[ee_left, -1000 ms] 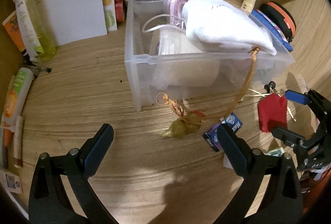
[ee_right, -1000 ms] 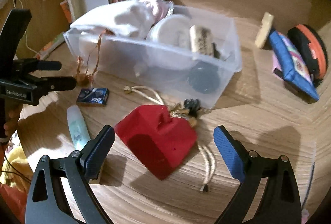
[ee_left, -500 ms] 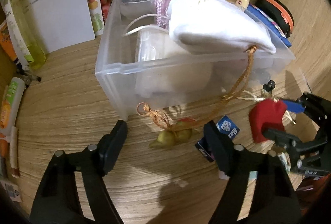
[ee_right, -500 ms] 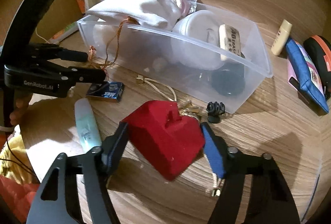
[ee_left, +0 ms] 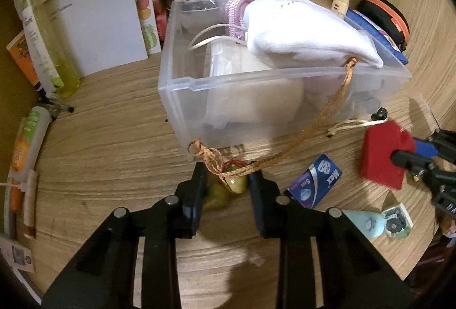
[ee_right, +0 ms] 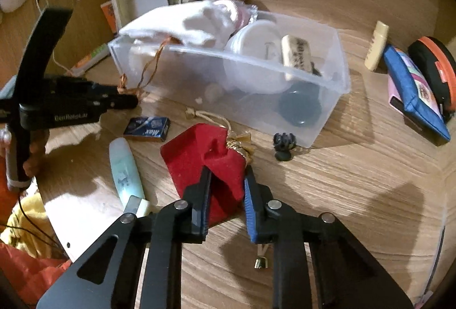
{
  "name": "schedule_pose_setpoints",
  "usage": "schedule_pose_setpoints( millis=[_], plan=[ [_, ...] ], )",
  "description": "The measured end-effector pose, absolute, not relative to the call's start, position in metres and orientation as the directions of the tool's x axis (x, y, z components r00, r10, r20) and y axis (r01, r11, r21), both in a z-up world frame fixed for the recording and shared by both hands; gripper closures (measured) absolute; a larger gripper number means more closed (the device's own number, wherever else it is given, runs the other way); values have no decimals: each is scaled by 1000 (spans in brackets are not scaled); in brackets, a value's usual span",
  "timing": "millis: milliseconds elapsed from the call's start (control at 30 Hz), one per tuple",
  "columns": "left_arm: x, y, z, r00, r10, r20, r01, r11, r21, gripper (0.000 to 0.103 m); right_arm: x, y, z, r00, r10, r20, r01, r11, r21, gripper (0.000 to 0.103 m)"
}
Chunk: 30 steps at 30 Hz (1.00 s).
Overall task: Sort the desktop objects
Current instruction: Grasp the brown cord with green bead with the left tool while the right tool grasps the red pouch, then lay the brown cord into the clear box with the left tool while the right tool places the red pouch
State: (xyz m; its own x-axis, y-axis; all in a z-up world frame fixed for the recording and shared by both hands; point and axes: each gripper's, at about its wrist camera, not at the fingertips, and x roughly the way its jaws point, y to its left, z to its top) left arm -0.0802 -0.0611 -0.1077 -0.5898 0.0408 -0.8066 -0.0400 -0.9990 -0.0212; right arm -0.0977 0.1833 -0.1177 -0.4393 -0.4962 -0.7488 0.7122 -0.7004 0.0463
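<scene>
The right gripper point(ee_right: 225, 195) was closed on the red pouch point(ee_right: 199, 163), its fingers pressing the velvet from both sides, just in front of the clear box point(ee_right: 327, 109). The left gripper point(ee_left: 225, 183) had its fingers drawn close around a small yellow-green pendant point(ee_left: 233, 185) that lay on the wooden desk point(ee_left: 99, 152), also just in front of the box; whether the pads really pressed the pendant, I cannot tell.

The box was the largest thing and it was already quite full: a white cloth point(ee_left: 302, 32) was heaped over its rim, and an orange braided cord point(ee_left: 330, 109) ran from under that cloth, over the front wall of the box, down to the pendant.

In front of the box there lay also a blue Max packet point(ee_left: 316, 183), a pale green tube point(ee_right: 125, 169) and a small black clip point(ee_right: 282, 145).

I judge that the step in hand was the picking up of two loose things at once, for putting them in the box. The next move, I think, would call for lifting the pouch above the box wall. The pendant needs care, because its cord could pull on the cloth.
</scene>
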Motion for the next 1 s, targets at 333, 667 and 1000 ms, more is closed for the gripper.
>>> schedule_pose_setpoints(
  millis=[333,667,1000],
  plan=[
    [-64,-65,-83,-656,65,-752,-20,-997,-69,74,-97,198,-86,-509,-515,-690,688,-725,34,85],
    [-54,-68,-36,-729,165,-665,-82,-985,-155,74,-102,213,-50,-572,-532,-624,660,-750,35,85],
    [-81,-70,-10,-770,146,-622,-75,-987,-140,74,-129,212,-26,-631,-526,-570,632,-775,16,85]
  ],
)
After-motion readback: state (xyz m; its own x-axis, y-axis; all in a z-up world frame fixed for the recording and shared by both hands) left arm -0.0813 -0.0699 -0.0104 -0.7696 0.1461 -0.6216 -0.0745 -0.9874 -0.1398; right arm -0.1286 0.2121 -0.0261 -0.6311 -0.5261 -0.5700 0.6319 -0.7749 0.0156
